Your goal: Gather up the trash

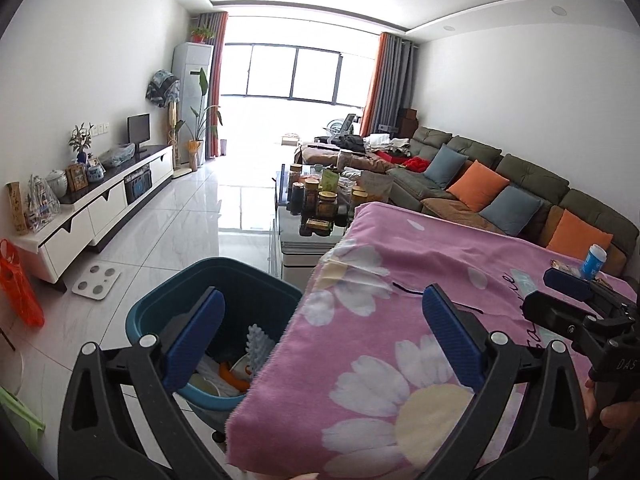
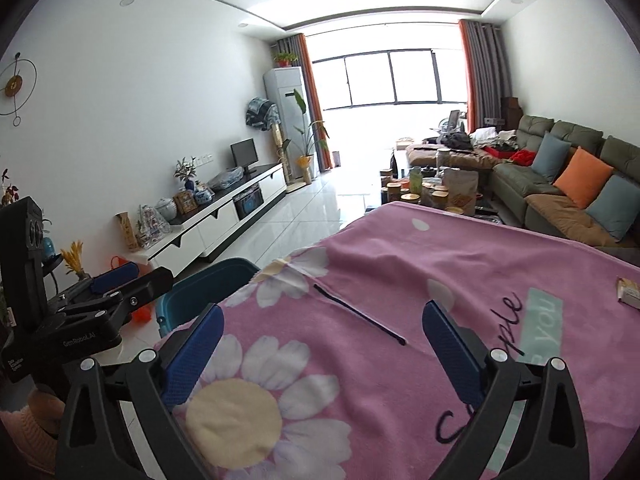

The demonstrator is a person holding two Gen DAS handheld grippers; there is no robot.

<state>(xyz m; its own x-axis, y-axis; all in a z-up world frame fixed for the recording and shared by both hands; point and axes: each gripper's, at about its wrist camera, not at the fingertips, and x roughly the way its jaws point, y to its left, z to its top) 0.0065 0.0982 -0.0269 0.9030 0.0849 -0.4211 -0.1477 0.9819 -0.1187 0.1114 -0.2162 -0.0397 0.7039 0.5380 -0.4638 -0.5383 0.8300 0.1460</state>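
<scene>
Beside the pink blanket (image 1: 400, 280), the teal bin (image 1: 224, 280) already holds scraps. Both the left gripper (image 1: 324, 332) and right gripper (image 2: 324, 344) gape empty; a small packet (image 2: 628, 290) and blue cup (image 1: 596, 256) remain far right.

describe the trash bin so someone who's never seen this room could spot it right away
Start at the table covered by the pink daisy blanket. On the white tiled floor against its left edge stands the trash bin, partly tucked under the blanket's overhang. It is the only deep teal-blue tub there, open-topped, with white and orange scraps inside, unlike the flat white scale nearby.
</scene>
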